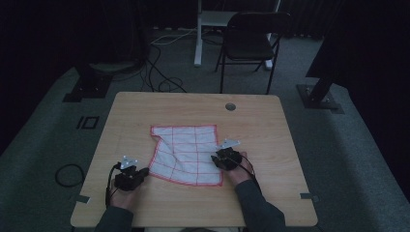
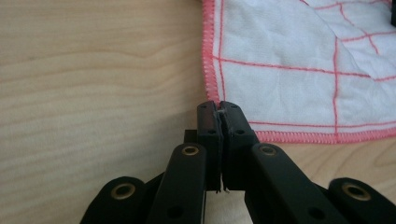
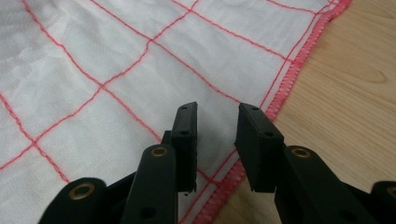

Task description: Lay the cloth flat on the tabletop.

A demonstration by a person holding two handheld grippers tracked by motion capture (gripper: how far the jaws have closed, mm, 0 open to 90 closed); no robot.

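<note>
place: lab / recording studio | evidence: black curtains all round, grey carpet floor (image 1: 338,159) | lone wooden bench (image 1: 251,121) mid-room | loose cables (image 1: 159,72) across floor | black stand bases (image 1: 319,96) both sides | folding chair (image 1: 251,41), white desk leg (image 1: 198,34) behind | light: dim

The high view is looking dim and grainy, the far room sinking into near black. Both gripper views are showing bright, even light, with the nearest gripper parts blurring softly.
</note>
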